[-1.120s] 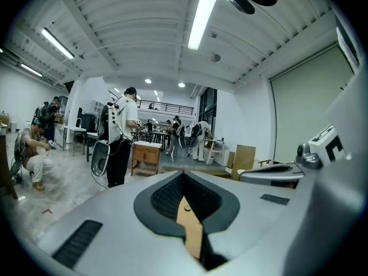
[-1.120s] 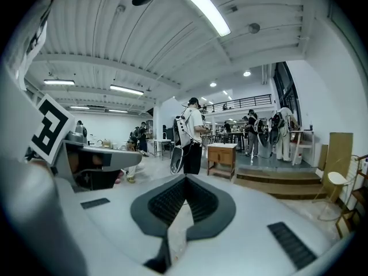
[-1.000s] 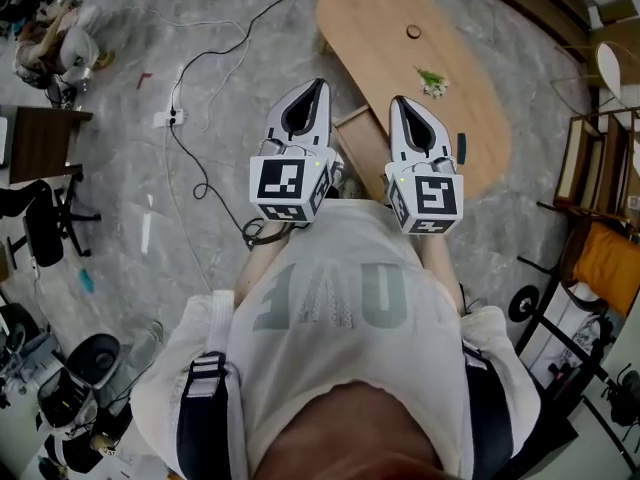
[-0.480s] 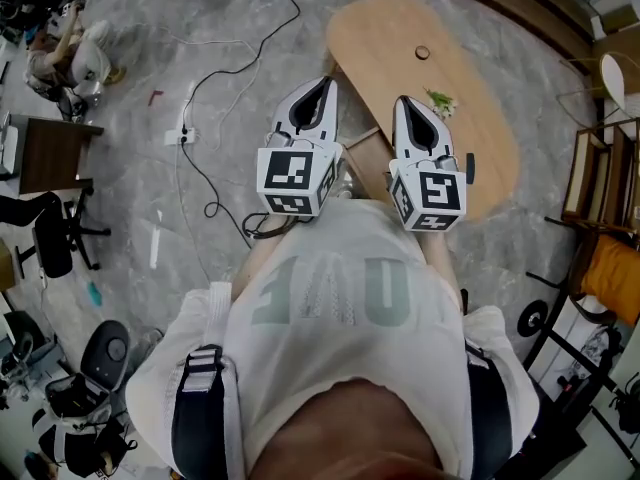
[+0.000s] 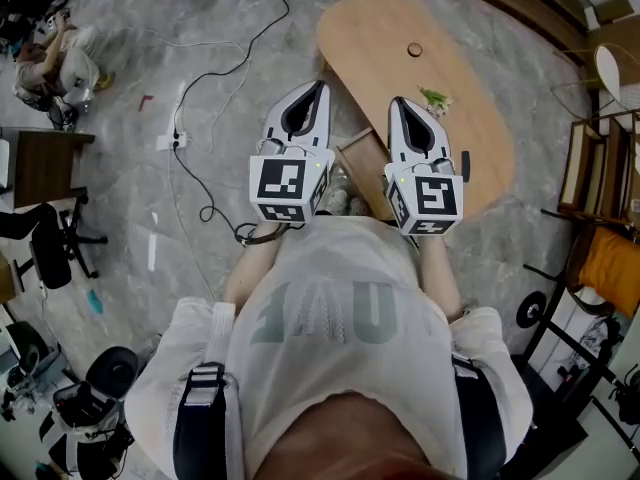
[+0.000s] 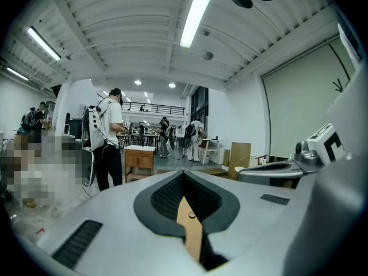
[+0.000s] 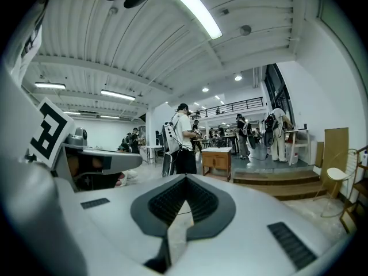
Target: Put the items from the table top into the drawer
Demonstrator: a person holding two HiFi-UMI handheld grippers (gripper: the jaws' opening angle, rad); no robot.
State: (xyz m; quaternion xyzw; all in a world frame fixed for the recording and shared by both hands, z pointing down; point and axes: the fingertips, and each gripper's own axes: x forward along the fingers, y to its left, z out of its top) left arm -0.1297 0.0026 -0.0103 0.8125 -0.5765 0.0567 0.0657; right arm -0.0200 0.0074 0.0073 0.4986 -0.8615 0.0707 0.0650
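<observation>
At chest height, short of the oval light-wood table (image 5: 470, 138), white left gripper (image 5: 321, 85) and white right gripper (image 5: 398, 101) point level, jaws closed on nothing, presumably an approach posture, since small brown ring (image 5: 414, 49) and green leafy sprig (image 5: 434, 98) lie untouched on that tabletop, with what looks like the wooden drawer (image 5: 360, 156) at its near edge.

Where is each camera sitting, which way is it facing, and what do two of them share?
Head view: on the person's head, looking steeply down at the wooden table; torso, left gripper and right gripper show.
Left gripper view: on the left gripper, looking about level along its shut jaws into the room.
Right gripper view: on the right gripper, likewise along shut jaws.
Shared: both gripper views show the small wooden cabinet.
</observation>
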